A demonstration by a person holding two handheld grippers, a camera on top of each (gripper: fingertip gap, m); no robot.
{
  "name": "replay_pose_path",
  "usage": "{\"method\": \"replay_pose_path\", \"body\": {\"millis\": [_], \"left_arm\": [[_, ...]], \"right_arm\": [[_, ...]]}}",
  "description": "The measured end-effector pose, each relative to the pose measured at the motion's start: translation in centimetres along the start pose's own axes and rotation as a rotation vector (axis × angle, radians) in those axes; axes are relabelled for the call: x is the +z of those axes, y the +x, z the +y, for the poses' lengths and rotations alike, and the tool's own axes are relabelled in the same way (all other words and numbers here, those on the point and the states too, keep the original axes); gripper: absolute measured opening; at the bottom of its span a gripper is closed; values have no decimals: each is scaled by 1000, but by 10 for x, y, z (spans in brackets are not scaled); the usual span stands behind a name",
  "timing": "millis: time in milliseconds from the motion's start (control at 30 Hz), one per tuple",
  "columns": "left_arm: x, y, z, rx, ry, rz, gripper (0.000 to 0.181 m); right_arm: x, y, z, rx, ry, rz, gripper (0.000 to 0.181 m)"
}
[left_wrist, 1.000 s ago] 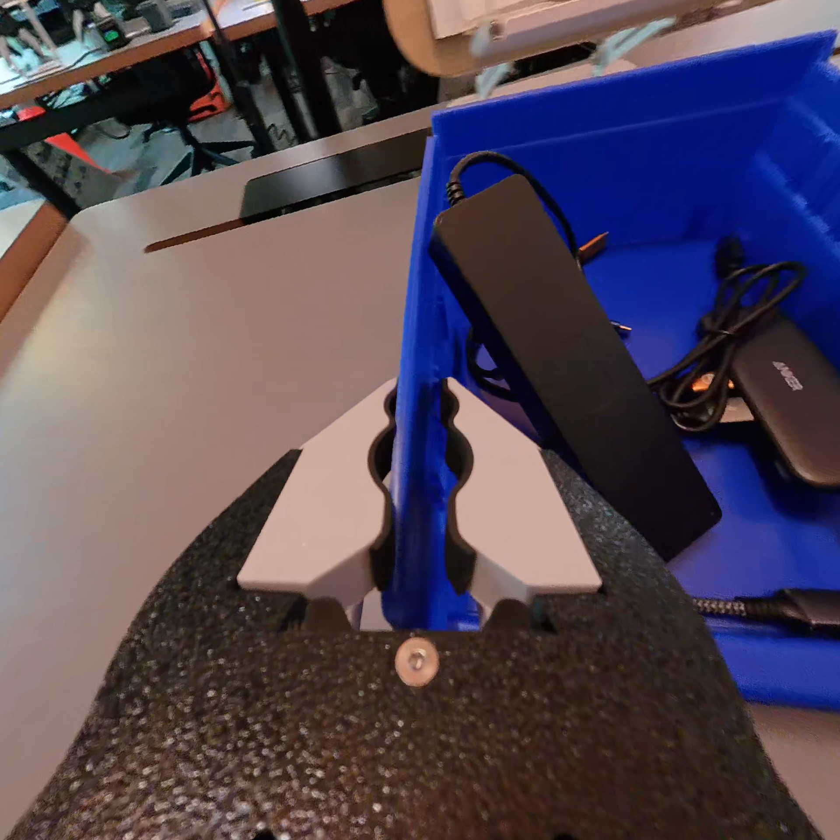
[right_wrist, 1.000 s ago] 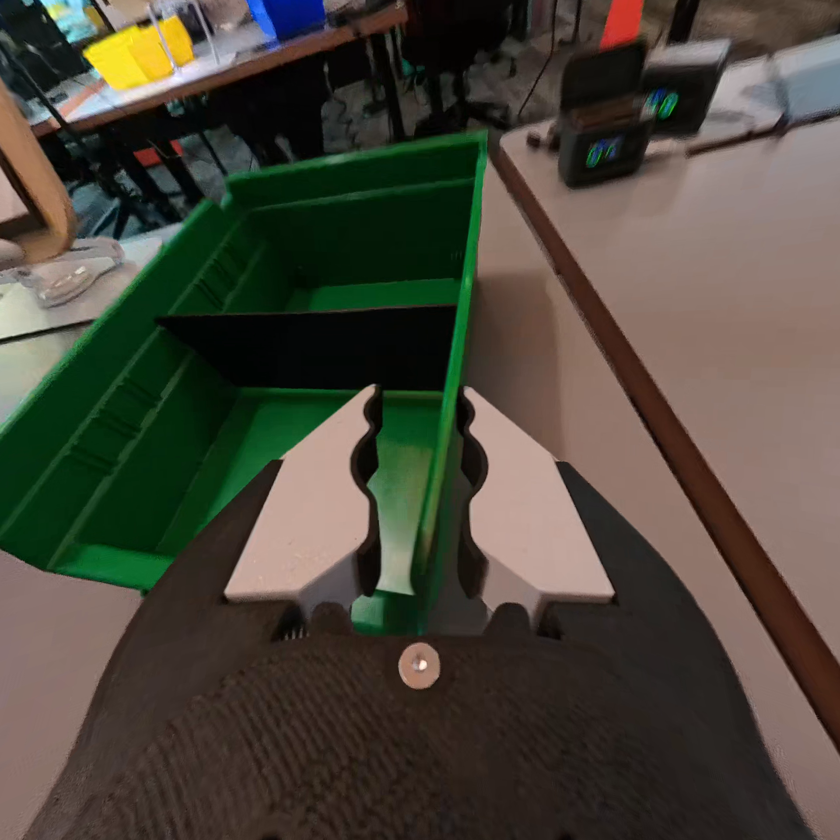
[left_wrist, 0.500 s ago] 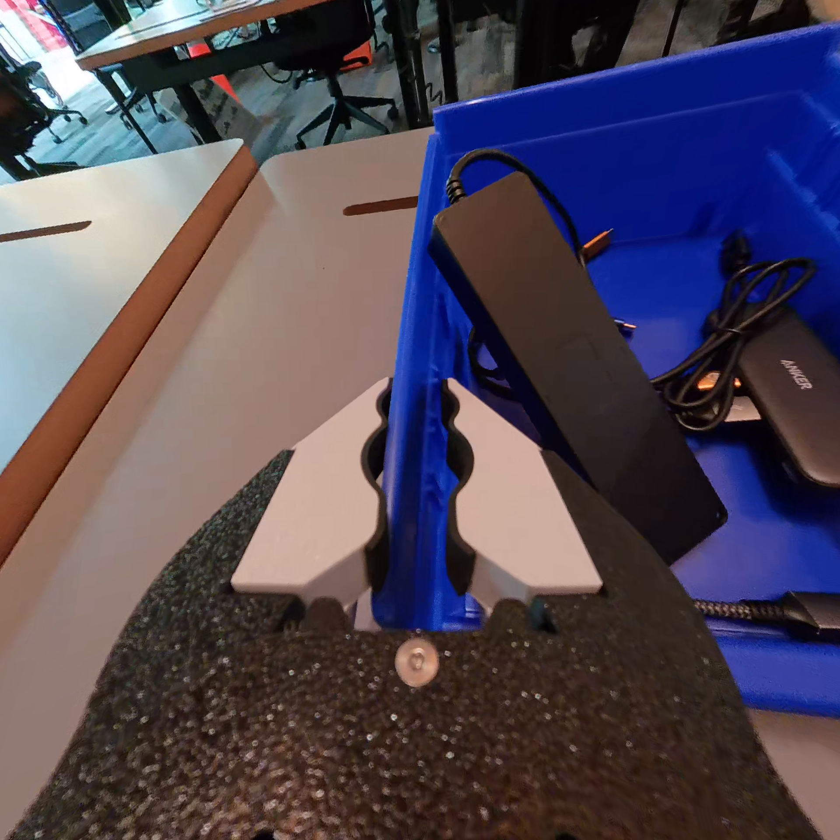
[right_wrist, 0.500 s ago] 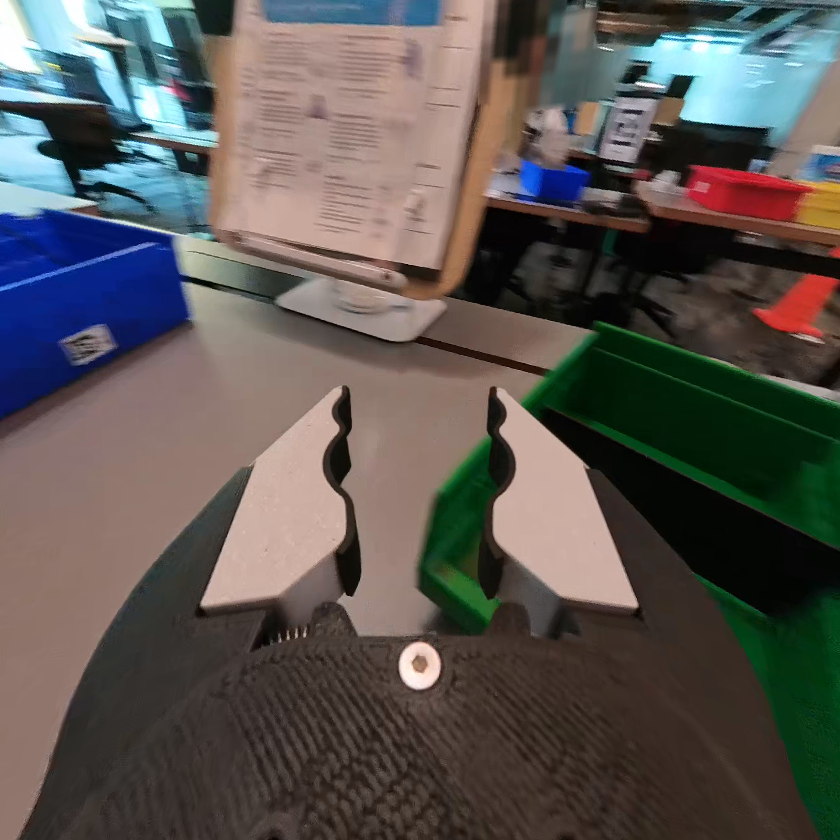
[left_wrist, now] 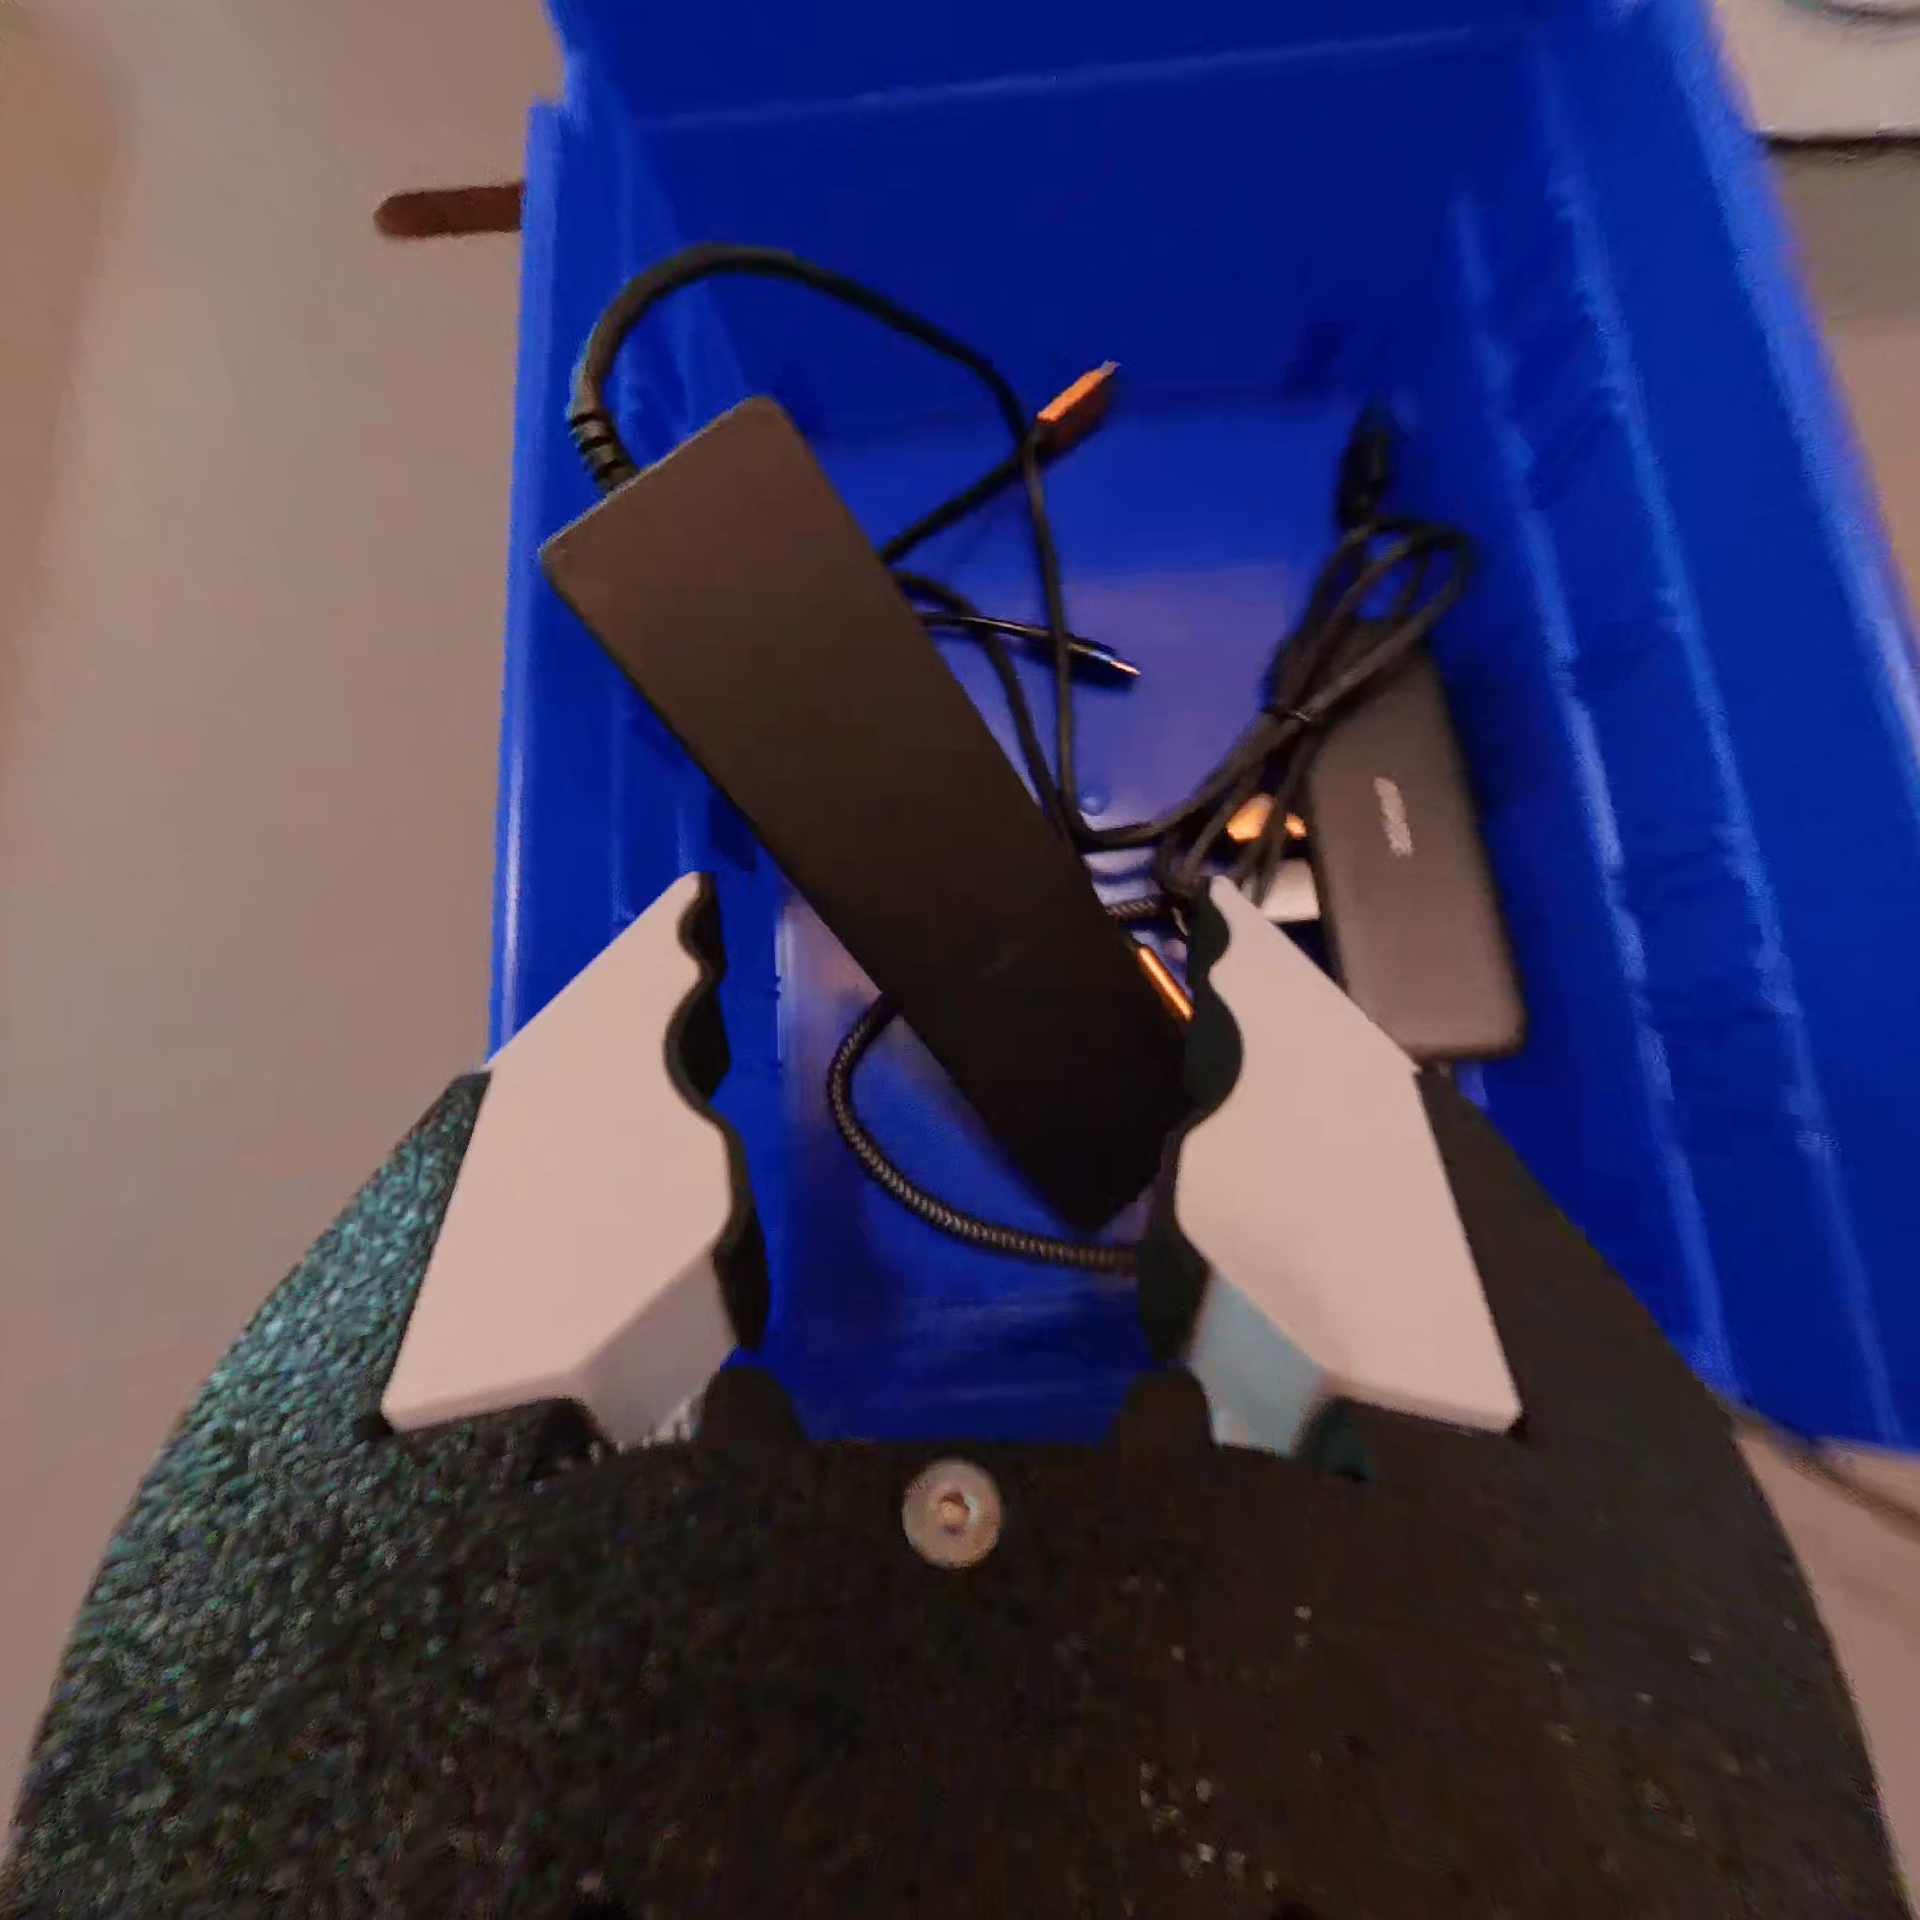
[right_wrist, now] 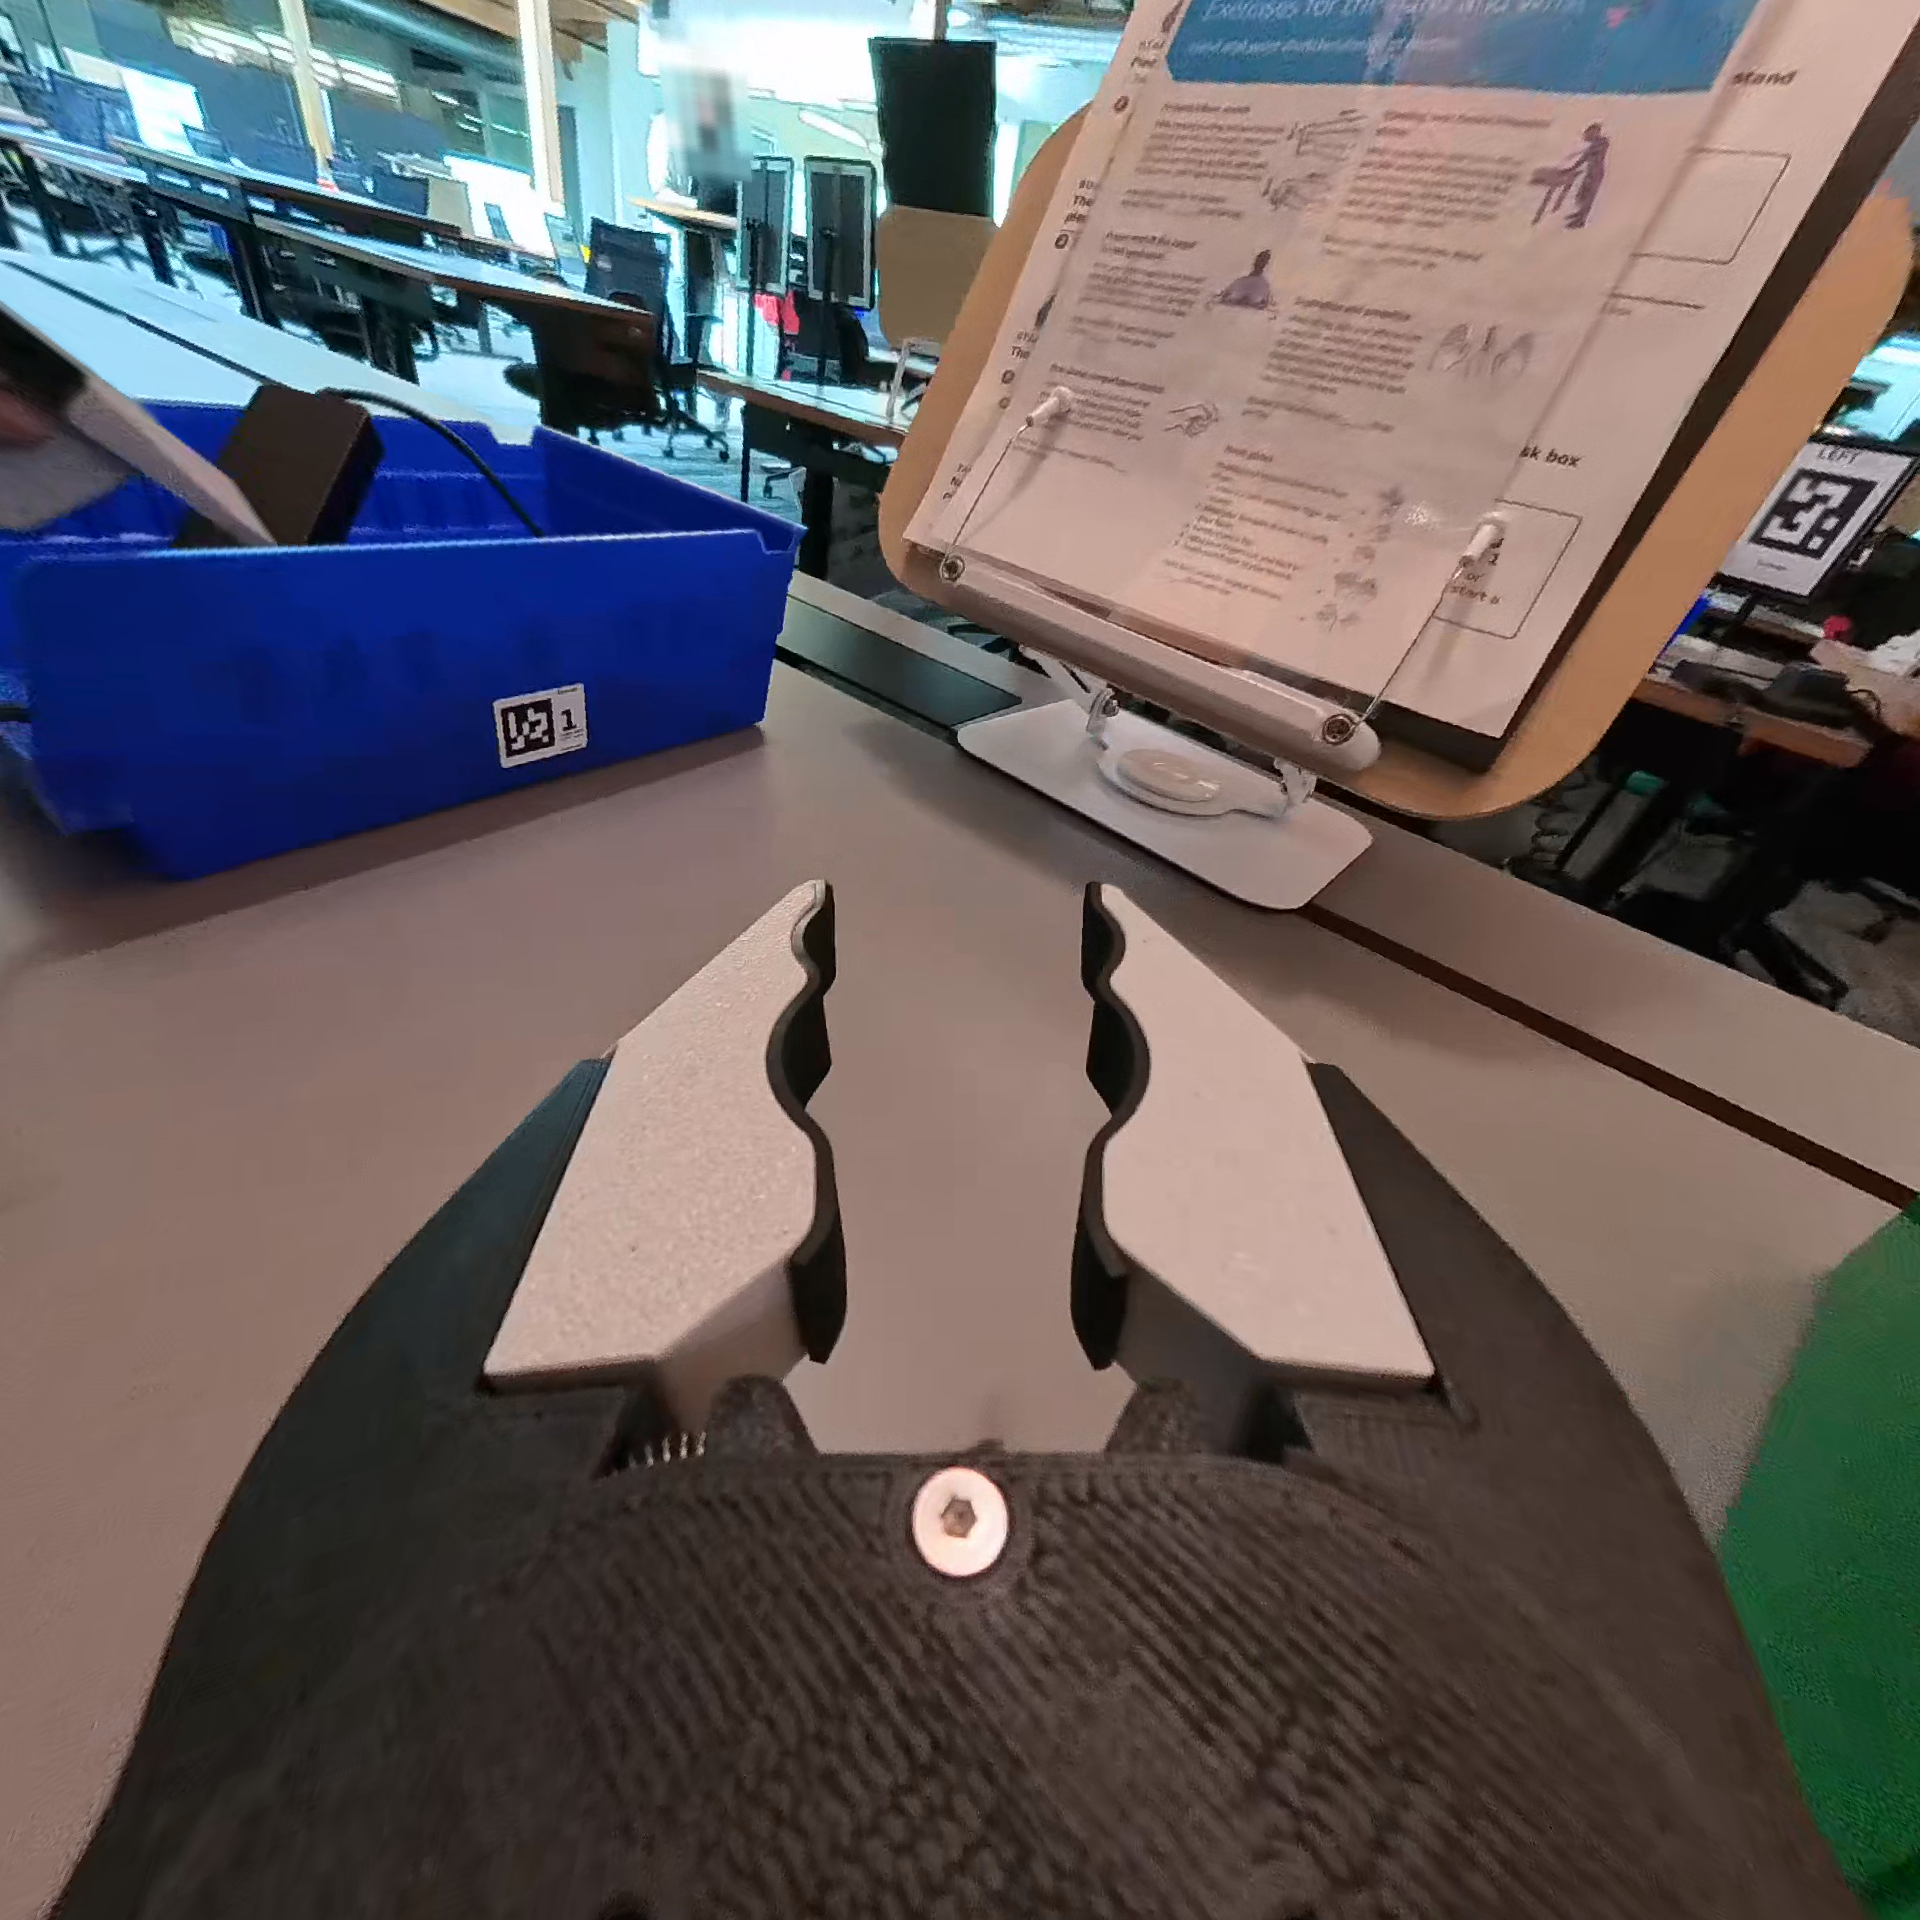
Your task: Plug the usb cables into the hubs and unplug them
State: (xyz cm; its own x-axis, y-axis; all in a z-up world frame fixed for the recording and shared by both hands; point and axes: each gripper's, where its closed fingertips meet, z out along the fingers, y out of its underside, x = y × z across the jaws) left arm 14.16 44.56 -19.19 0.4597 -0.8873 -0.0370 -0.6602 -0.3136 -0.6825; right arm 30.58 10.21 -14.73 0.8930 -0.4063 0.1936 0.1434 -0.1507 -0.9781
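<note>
- A long black hub (left_wrist: pixel 862 800) is seen leaning in the blue bin (left_wrist: pixel 1621 727), just ahead of the left tool (left_wrist: pixel 951 1101), whose fingers are held wide apart.
- A smaller hub (left_wrist: pixel 1413 894) and tangled cables (left_wrist: pixel 1340 665) are seen to its right.
- The right tool (right_wrist: pixel 956 1122) is held apart over the bare surface (right_wrist: pixel 312 1039).

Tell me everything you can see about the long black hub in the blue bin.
The long black hub is a flat, matte slab with rounded corners, plastic by its look. It lies tilted in the blue bin, its far end propped against the bin's left wall. A black cord leaves that end. Its near end sits between the open left gripper fingers, untouched.
</note>
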Motion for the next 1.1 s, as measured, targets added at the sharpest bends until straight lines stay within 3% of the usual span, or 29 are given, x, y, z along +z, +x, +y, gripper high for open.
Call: {"method": "replay_pose_path", "body": {"millis": [100,200,300,567,700,767,867,933,1100], "left_arm": [[15,3,1,-46,-34,-33,90],[28,-12,4,16,-81,-199,90],[37,-17,5,-3,-88,-265,79],[55,-18,-6,-182,-75,-172,71],[61,-11,-1,-106,-118,-134,84],[57,-6,-7,-43,-82,-103,72],[34,13,-18,217,-39,-65,67],[3,20,-43,371,100,-138,61],[-98,38,-118,523,467,-272,59]], "right_arm": [[-6,3,-2,-43,43,37,42],[-8,0,0,-40,42,21,42],[-7,-6,5,3,24,-21,44],[-9,-9,7,44,20,-57,45],[-9,-9,10,46,10,-62,45],[-9,-9,11,41,6,-64,45],[-9,-7,14,35,-7,-55,45],[-10,-4,13,46,3,-47,44],[-11,-1,10,94,23,-50,44]]}}
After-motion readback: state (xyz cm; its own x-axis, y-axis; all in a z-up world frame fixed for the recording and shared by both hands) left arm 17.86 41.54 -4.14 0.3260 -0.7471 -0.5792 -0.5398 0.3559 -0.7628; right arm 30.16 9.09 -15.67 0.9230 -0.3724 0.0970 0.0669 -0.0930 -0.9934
